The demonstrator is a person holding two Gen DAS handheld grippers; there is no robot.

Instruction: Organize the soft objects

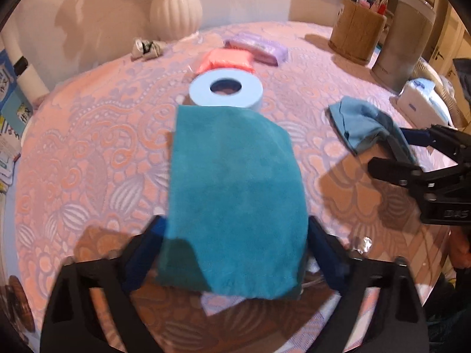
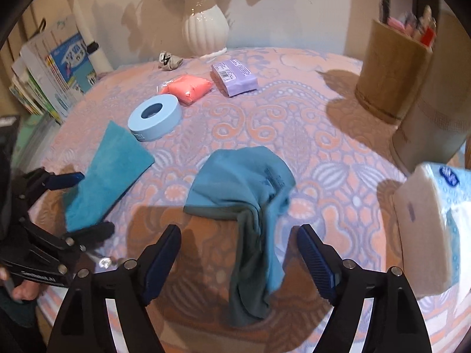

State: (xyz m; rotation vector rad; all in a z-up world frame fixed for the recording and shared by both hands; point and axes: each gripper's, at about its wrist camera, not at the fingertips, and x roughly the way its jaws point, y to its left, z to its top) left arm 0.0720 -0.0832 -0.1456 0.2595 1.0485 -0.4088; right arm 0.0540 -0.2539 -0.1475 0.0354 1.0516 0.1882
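Observation:
A folded teal towel (image 1: 232, 194) lies flat on the patterned tablecloth, its near end between the open fingers of my left gripper (image 1: 235, 253). It also shows in the right wrist view (image 2: 109, 173), with the left gripper (image 2: 88, 203) open around its near end. A crumpled light-blue cloth (image 2: 244, 194) lies on the table, one end trailing between the open fingers of my right gripper (image 2: 238, 261). In the left wrist view the cloth (image 1: 359, 123) lies at the right with the right gripper (image 1: 391, 150) open around its end.
A light-blue tape roll (image 1: 225, 91) sits just beyond the towel. Behind it lie an orange pack (image 1: 225, 60) and a purple pack (image 1: 256, 47). A white vase (image 1: 176, 14), a wooden pen holder (image 1: 357, 32), a grey canister (image 1: 403, 41) and a tissue pack (image 2: 435, 229) stand around the edges.

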